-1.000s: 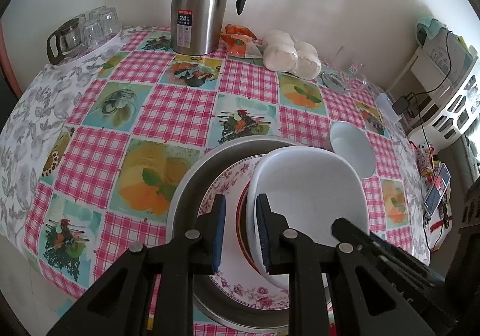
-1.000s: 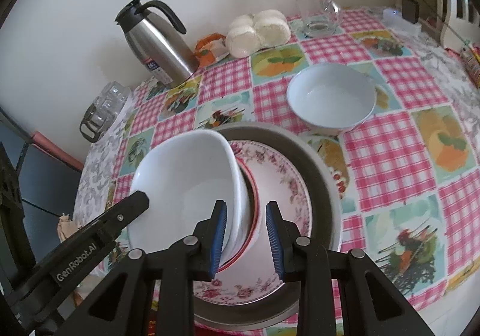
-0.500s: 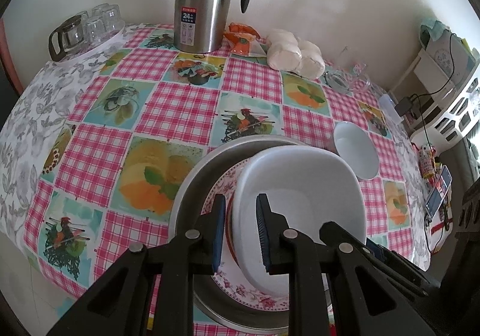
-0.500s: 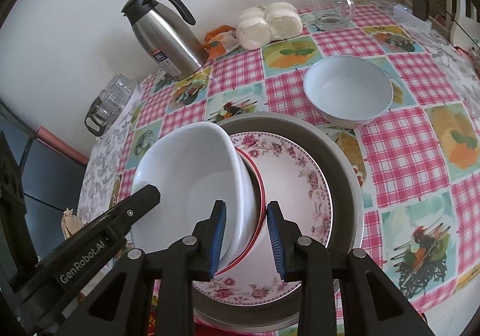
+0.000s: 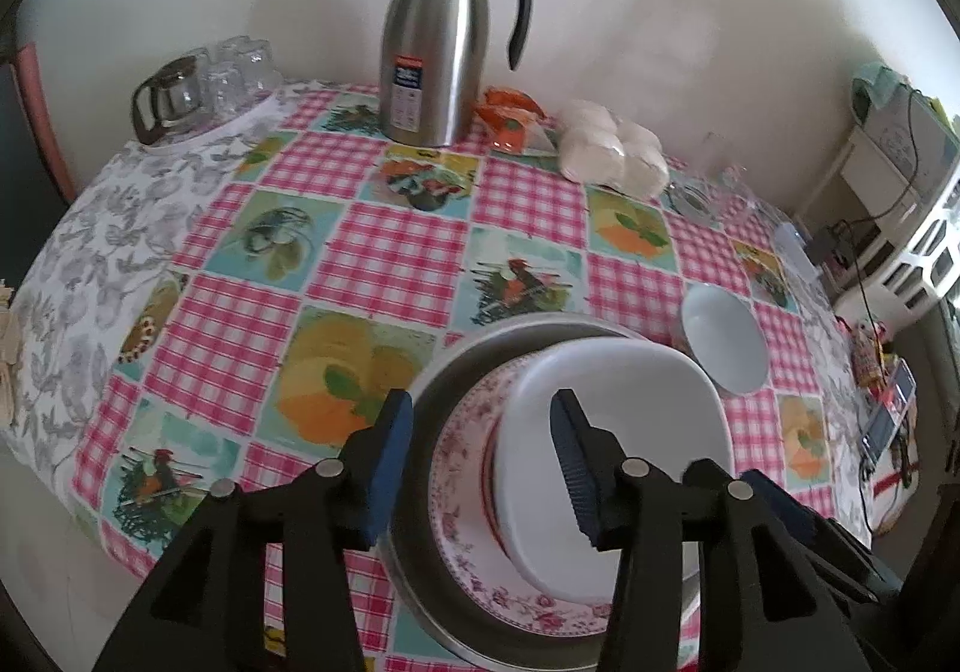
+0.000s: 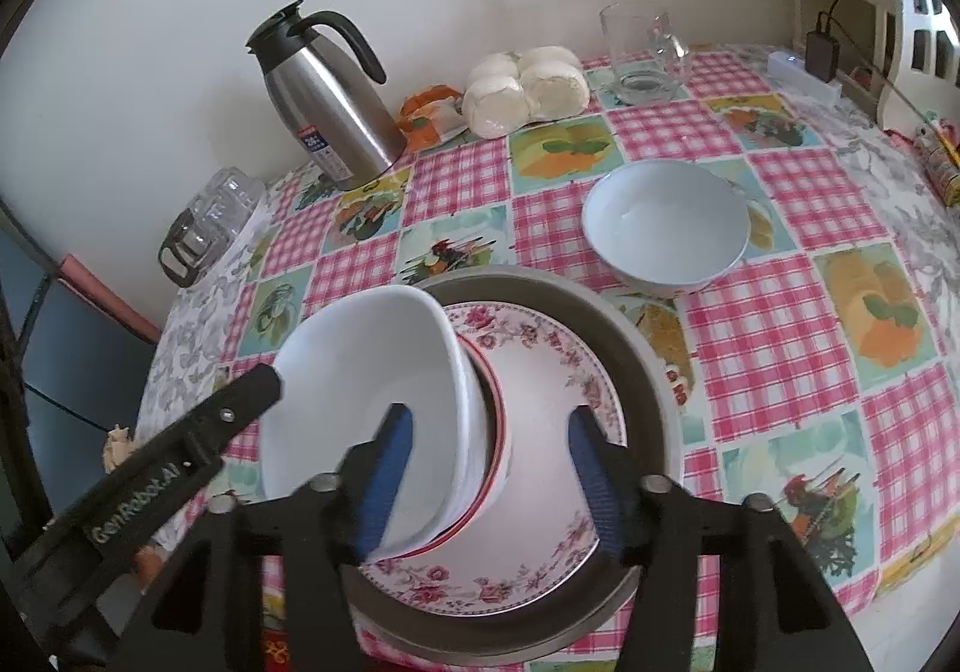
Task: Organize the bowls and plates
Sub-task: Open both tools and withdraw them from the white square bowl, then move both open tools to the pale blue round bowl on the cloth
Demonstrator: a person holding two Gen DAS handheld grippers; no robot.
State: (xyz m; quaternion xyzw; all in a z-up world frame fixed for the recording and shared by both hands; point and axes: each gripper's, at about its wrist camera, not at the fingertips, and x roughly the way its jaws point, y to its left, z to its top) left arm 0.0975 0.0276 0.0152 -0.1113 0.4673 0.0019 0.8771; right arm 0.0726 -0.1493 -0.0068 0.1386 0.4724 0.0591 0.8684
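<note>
A grey metal tray (image 5: 456,384) (image 6: 654,372) holds a floral plate (image 5: 462,468) (image 6: 540,366). A white square bowl (image 5: 618,402) (image 6: 366,372) sits in a red-rimmed bowl (image 6: 495,420) on that plate. My left gripper (image 5: 480,468) is open, its jaws astride the white bowl's left rim. My right gripper (image 6: 489,468) is open, its jaws astride the right rims of both bowls. A separate white round bowl (image 5: 726,336) (image 6: 666,222) stands on the tablecloth to the right of the tray.
A steel thermos jug (image 5: 444,42) (image 6: 327,96), a bag of white buns (image 5: 612,156) (image 6: 528,84), an orange packet (image 5: 510,114) and a glass mug (image 6: 642,54) stand at the back. Glasses on a tray (image 5: 204,84) are at the back left. The table edge is just below the grey tray.
Both grippers have opened and let go of the bowl rims. The white bowl and red-rimmed bowl have settled lower onto the floral plate.
</note>
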